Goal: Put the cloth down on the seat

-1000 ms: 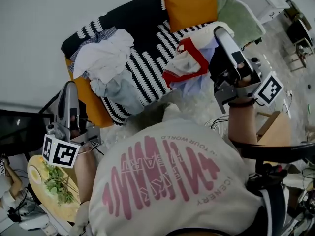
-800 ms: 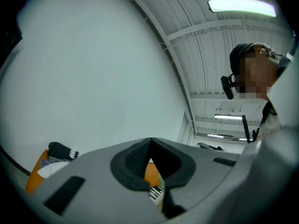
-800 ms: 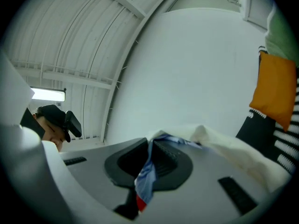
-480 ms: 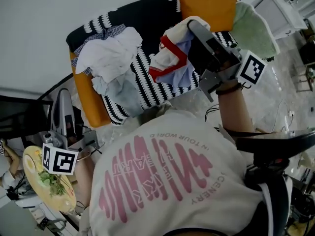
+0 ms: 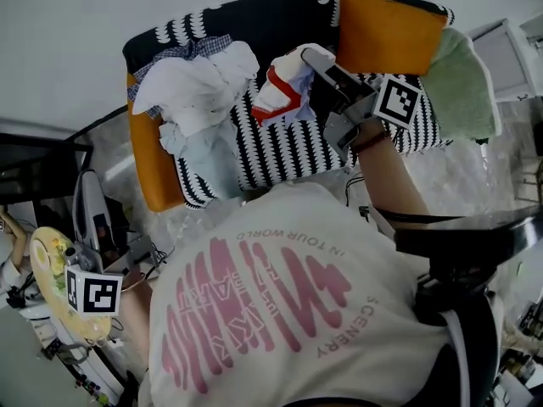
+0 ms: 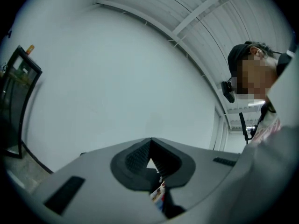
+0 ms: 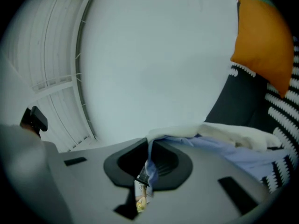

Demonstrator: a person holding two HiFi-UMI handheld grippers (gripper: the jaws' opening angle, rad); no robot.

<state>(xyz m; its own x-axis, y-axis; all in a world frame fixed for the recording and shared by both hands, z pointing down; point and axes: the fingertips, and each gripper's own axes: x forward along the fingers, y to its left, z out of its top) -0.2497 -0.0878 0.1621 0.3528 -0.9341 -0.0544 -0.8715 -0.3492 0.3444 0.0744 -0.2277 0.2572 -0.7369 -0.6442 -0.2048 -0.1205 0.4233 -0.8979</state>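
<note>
Right gripper (image 5: 310, 58), clamped on the red-trimmed cloth (image 5: 276, 91), seemingly hangs it over the striped seat (image 5: 284, 151) below, release not yet done.

Clothes pile (image 5: 199, 91) on seat (image 5: 288, 153), L side. R of it, mid-seat, cloth (image 5: 284, 87) in R gripper (image 5: 309, 58). Cushion (image 5: 390, 32) at back-R, towel (image 5: 462, 83) R of it. L gripper (image 5: 86, 181) well apart, front-L, by plate (image 5: 47, 261).
</note>
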